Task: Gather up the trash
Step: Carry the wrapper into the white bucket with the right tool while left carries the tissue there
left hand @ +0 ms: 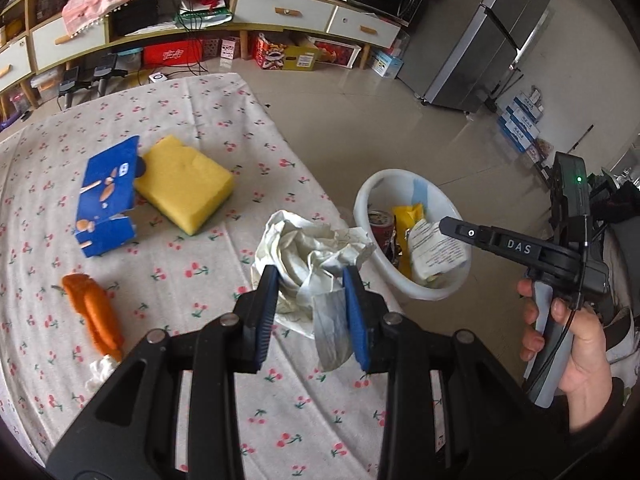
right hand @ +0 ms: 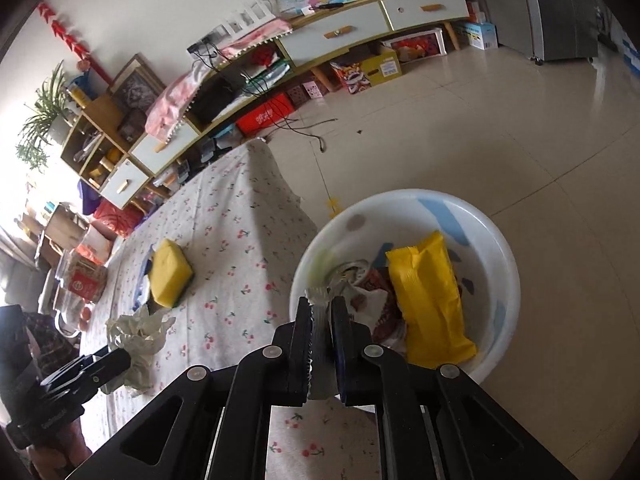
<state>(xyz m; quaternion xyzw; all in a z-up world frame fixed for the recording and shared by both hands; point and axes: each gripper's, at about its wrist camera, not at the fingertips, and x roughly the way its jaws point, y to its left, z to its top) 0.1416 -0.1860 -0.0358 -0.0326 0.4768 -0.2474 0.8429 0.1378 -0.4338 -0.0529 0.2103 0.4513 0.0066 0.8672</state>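
Fingers (left hand: 354, 312) of left gripper (left hand: 312, 314) clamped on crumpled paper wad (left hand: 316, 256); right gripper (right hand: 321, 344) fingers pinch paper scrap (right hand: 320, 294) over white basin (right hand: 508, 280), lower right.

The table (left hand: 180, 360) stood in the foreground, its cloth hanging over the far edge. On it, in the left wrist view, the sponge (left hand: 185, 182) lay toward the far side with the torn carton (left hand: 107, 200) touching its left side. The toy carrot (left hand: 93, 314) lay nearer, left of the left gripper (left hand: 312, 312), with a small paper scrap (left hand: 101, 370) at its near end. The crumpled paper (left hand: 316, 252) sat between that gripper's pads, at the table's right edge. The basin (left hand: 374, 196) stood on the floor just right of the table. In it lay a can (left hand: 380, 226), a snack packet (right hand: 428, 300) and a printed wrapper (left hand: 436, 246). The right gripper (right hand: 322, 308) hung over the basin's near rim with a bit of paper (right hand: 319, 294) between its tips. Behind the table, a low cabinet (left hand: 280, 12) ran along the wall, boxes (left hand: 292, 54) beneath it; a refrigerator (left hand: 488, 40) stood to its right.
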